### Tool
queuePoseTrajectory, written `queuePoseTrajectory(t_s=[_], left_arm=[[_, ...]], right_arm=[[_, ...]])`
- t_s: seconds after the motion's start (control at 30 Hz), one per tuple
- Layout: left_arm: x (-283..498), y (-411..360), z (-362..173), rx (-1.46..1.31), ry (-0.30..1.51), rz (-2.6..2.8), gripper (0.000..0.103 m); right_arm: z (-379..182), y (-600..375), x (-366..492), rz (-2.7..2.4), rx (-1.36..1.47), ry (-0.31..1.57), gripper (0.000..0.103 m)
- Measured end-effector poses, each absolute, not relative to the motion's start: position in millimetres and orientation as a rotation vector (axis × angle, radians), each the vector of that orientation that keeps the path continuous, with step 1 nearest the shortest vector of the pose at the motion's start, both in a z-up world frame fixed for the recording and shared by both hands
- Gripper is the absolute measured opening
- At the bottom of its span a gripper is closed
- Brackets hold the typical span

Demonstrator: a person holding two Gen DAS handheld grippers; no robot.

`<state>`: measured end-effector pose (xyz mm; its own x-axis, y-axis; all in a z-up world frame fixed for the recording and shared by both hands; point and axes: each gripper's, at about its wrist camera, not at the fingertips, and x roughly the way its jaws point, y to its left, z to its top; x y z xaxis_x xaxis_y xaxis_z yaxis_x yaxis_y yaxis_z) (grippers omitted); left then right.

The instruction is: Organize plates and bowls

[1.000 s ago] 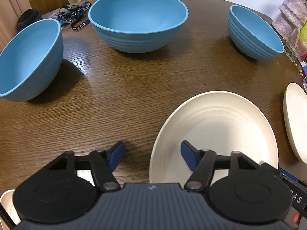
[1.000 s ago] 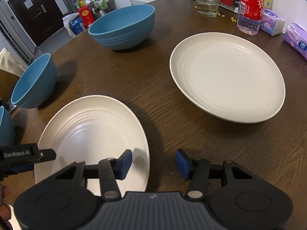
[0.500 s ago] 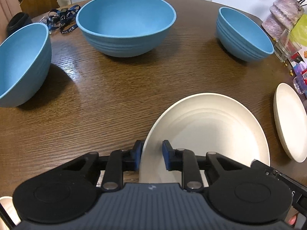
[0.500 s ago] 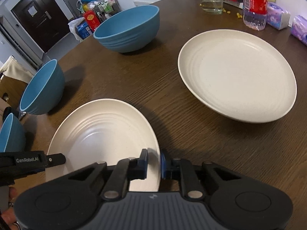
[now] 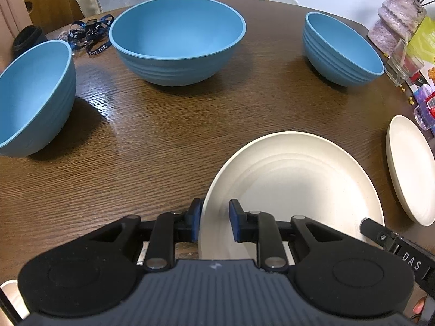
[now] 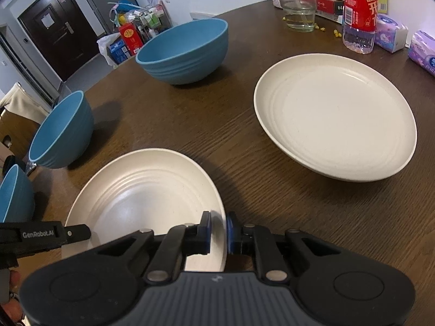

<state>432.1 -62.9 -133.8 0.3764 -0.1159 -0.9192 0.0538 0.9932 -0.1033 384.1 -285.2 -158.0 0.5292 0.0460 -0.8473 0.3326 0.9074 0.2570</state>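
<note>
- Both grippers have closed since a second ago, when their blue pads stood wide apart on either side of the near round cream plate's point(image 5: 293, 187) rim.
- Left gripper point(image 5: 214, 221) now pinches that plate's left rim, one pad outside and one inside.
- Right gripper point(image 6: 217, 231) pinches the same plate's right rim.
- That plate sits on the dark brown wooden table point(image 5: 163, 135), nearest the cameras.
- A larger cream plate point(image 6: 334, 125) lies well apart to the right.
- Three blue ribbed bowls stand farther back: a large one point(image 5: 176, 40), one at left point(image 5: 32, 95), one at right point(image 5: 339, 49).
</note>
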Motion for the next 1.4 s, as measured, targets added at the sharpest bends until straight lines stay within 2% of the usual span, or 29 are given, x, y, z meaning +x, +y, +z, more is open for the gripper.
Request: queuePoseTrajectory(t_s=[0.93, 1.4], left_arm=[[345, -87, -109, -0.281, 1.084, 0.148, 0.022], [293, -74, -96, -0.392, 1.016, 0.24, 0.022]], right_arm=[[-139, -324, 363, 0.101, 0.288, 1.002, 0.008], [-118, -314, 346, 0.215, 0.201, 0.968, 0.008]])
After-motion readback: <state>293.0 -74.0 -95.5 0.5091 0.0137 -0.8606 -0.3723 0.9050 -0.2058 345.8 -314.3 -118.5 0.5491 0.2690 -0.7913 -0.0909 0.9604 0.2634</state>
